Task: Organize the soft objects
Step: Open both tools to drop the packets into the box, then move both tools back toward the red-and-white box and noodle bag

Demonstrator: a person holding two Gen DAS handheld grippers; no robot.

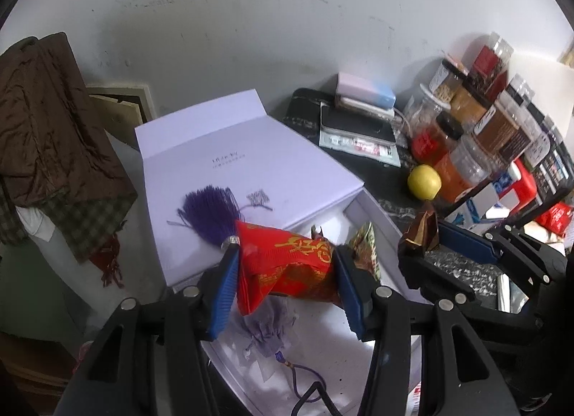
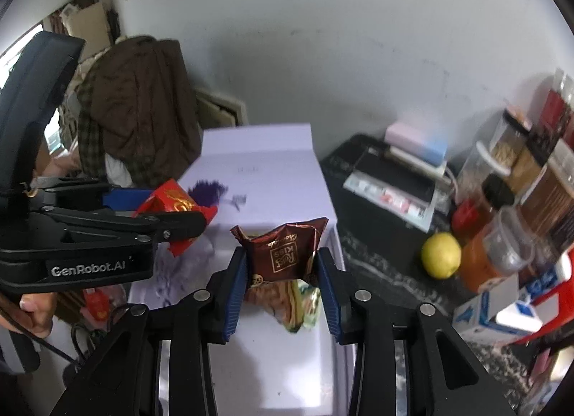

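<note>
Cluttered surface, white box [image 1: 376,211] open: red pouch [image 1: 287,261] pinched crosswise in left tool [image 1: 287,265], chocolate packet [image 2: 283,254] pinched in right tool [image 2: 281,265], both held apparently directly above box interior.

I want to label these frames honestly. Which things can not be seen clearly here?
- Left wrist view: the small print on the white box lid is too small to read.
- Left wrist view: the red pouch hides part of the box interior.
- Right wrist view: the brown packet covers the snacks below; far jars are blurred.
</note>
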